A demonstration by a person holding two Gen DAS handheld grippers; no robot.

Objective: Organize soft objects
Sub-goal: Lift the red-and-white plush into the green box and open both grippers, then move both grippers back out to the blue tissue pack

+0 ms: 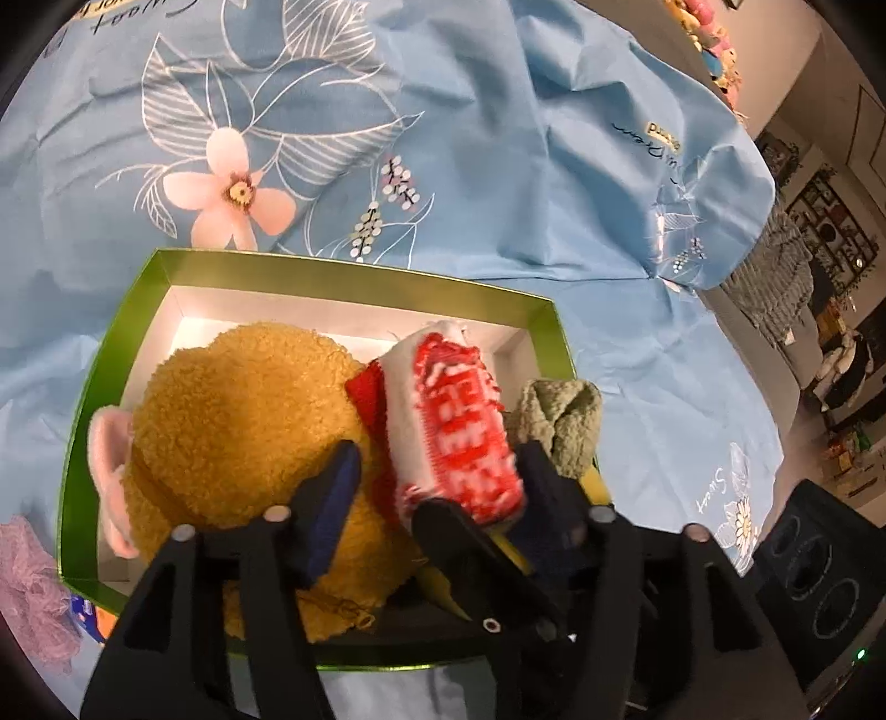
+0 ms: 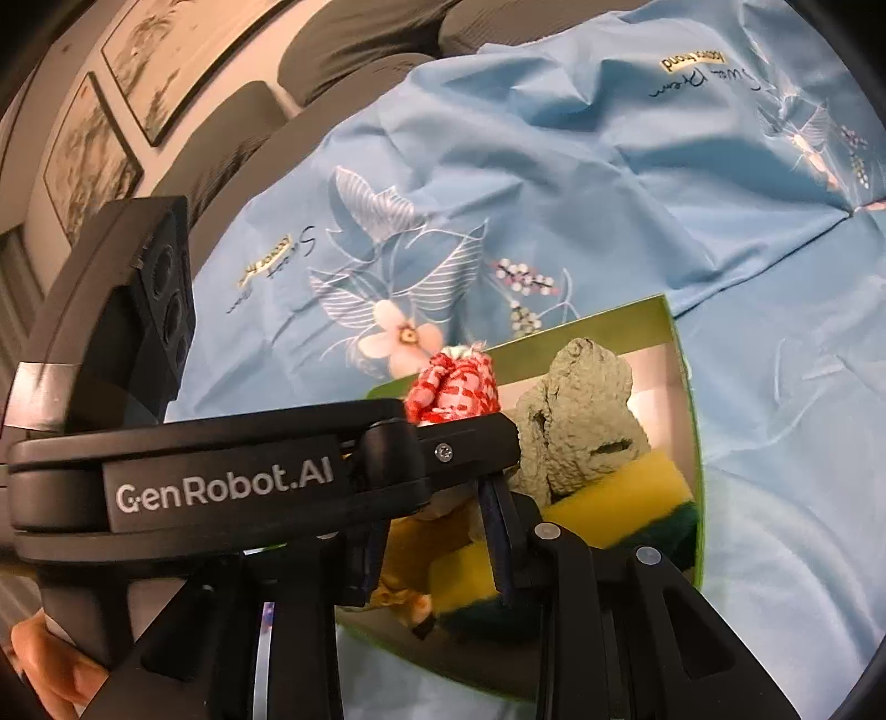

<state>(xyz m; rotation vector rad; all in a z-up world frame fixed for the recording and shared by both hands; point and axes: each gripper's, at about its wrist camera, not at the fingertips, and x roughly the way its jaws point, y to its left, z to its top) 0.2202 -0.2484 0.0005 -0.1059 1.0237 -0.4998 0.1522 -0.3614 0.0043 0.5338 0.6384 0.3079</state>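
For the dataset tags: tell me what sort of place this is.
Probably a home living room: a light blue floral bedsheet draped over dark grey sofa cushions, and framed monochrome prints on the wall.

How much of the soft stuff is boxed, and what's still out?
Boxed in the green box: orange plush, green cloth, yellow sponges. In hand: red-and-white cloth, between the open left tool. Left: purple mesh outside the box.

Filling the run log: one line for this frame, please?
stage: packing green box | left gripper: open around red-white cloth | right gripper: jaws narrow, empty | in box: plush toy, green cloth, sponges
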